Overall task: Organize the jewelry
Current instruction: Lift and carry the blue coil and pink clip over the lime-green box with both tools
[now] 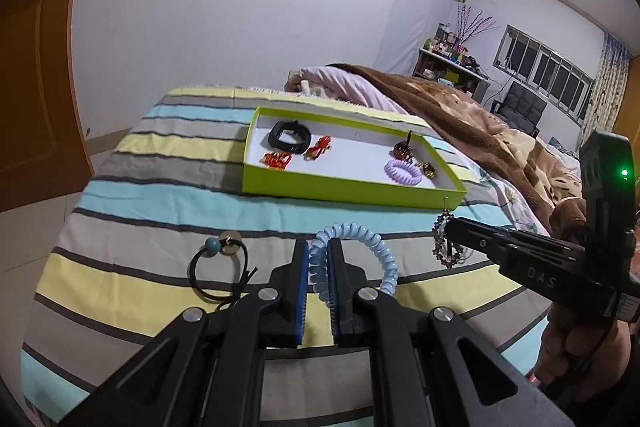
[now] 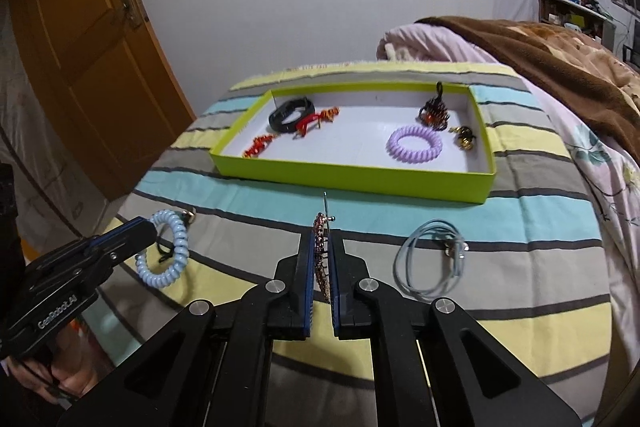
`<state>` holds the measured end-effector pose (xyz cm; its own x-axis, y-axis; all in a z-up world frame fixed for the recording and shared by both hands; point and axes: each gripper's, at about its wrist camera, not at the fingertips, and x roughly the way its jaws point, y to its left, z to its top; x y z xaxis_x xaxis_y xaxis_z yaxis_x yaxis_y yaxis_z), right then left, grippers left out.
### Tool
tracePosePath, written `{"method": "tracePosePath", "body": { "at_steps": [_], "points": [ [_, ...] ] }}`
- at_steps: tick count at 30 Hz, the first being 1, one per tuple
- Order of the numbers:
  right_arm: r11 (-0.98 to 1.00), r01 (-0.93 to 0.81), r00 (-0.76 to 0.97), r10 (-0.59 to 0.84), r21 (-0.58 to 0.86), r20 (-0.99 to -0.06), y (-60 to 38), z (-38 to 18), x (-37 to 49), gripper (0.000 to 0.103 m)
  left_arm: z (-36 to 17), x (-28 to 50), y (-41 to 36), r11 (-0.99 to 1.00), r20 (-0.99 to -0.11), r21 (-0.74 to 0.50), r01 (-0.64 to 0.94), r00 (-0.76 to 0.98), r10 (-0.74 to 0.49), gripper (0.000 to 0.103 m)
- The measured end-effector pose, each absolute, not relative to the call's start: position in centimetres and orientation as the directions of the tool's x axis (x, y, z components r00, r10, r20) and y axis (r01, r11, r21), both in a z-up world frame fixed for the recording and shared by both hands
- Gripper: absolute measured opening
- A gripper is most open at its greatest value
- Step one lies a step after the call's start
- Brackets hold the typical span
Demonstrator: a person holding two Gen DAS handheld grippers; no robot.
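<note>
My left gripper [image 1: 318, 247] is shut on a light blue spiral hair tie [image 1: 376, 247], held just above the striped bedspread. In the right wrist view the same left gripper [image 2: 150, 227] and blue spiral hair tie [image 2: 172, 255] appear at the left. My right gripper [image 2: 326, 239] is shut on a dark beaded dangling ornament [image 2: 321, 227] with a thin hook sticking up. From the left wrist view, the right gripper [image 1: 450, 227] holds the beaded ornament [image 1: 442, 247] hanging. Beyond both lies the green tray [image 2: 352, 179], with its near rim [image 1: 340, 187] close ahead.
In the tray lie a black band [image 2: 288, 117], red ornaments [image 2: 316, 119], a purple spiral tie [image 2: 414, 143], a dark claw clip [image 2: 434, 113] and a gold piece [image 2: 464, 137]. On the bedspread lie a grey hair tie [image 2: 428, 263] and a black bead tie [image 1: 218, 267]. A brown blanket [image 2: 560, 67] is heaped at right.
</note>
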<state>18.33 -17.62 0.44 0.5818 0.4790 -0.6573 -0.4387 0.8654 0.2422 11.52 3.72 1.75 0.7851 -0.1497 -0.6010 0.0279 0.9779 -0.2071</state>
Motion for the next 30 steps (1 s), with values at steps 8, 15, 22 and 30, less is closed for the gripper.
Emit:
{"method": "tracePosePath", "body": {
  "at_steps": [8, 15, 22, 30],
  "points": [
    [0.862, -0.440, 0.635, 0.496, 0.251, -0.592, -19.6, 3.4, 15.6, 0.006, 4.0, 10.7, 2.6, 0.981, -0.567, -0.186, 0.057, 0.809, -0.154, 0.009],
    [0.864, -0.440, 0.678, 0.499, 0.246, -0.540, -21.1, 5.7, 14.1, 0.006, 5.9, 10.2, 1.8, 0.982, -0.532, -0.174, 0.069, 0.833, -0.153, 0.009],
    [0.864, -0.441, 0.695, 0.499, 0.242, -0.518, -21.6, 6.7, 13.8, 0.006, 6.7, 10.4, 1.2, 0.984, -0.517, -0.159, 0.074, 0.843, -0.147, 0.009],
    [0.868, -0.440, 0.700, 0.492, 0.230, -0.518, -21.7, 7.0, 14.6, 0.006, 7.0, 11.5, 1.0, 0.986, -0.518, -0.149, 0.075, 0.844, -0.143, 0.009]
  ]
}}
